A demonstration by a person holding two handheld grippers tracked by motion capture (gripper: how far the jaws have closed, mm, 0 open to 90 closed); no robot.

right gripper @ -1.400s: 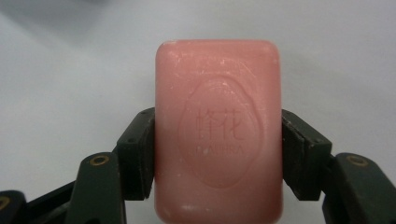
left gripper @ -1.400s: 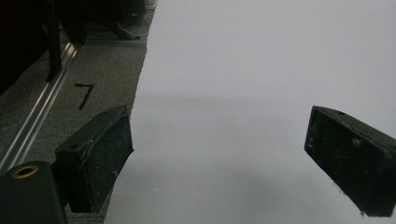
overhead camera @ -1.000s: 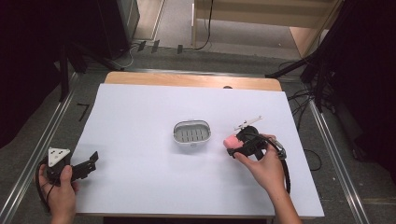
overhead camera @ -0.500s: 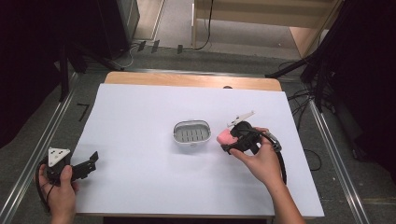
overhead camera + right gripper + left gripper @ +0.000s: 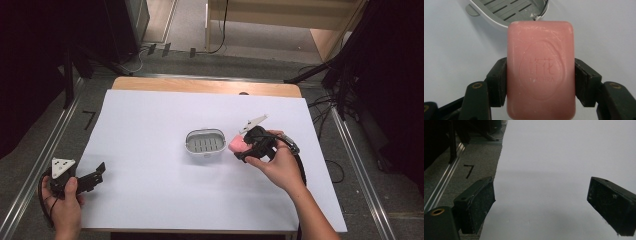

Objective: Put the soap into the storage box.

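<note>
While the right gripper (image 5: 245, 150) holds the pink soap bar (image 5: 541, 70) clamped across its short width, the bar's long axis runs straight out along the jaws toward the grey soap dish (image 5: 205, 142), and that line is what the coming move depends on. From the right gripper view the dish (image 5: 506, 11) lies just ahead of the bar's far end and a little to the side, its slotted floor bare, so the bar seems not yet over it; whether the bar's front edge overlaps the rim I cannot tell. From the high view the soap (image 5: 237, 145) sits just beside the dish's right end, apparently lifted off the white worktop (image 5: 150, 120). Judged from this, the step in hand is carrying the soap into the dish, and it calls for a short advance toward the person's left, with the bar turned so that its length lies along the dish's length before the grip is let go. The left gripper (image 5: 92, 177) rests at the near left corner of the worktop, well apart from both things, its jaws spread wide with nothing between them, so the right hand (image 5: 280, 167) is plainly the nearer one.
</note>
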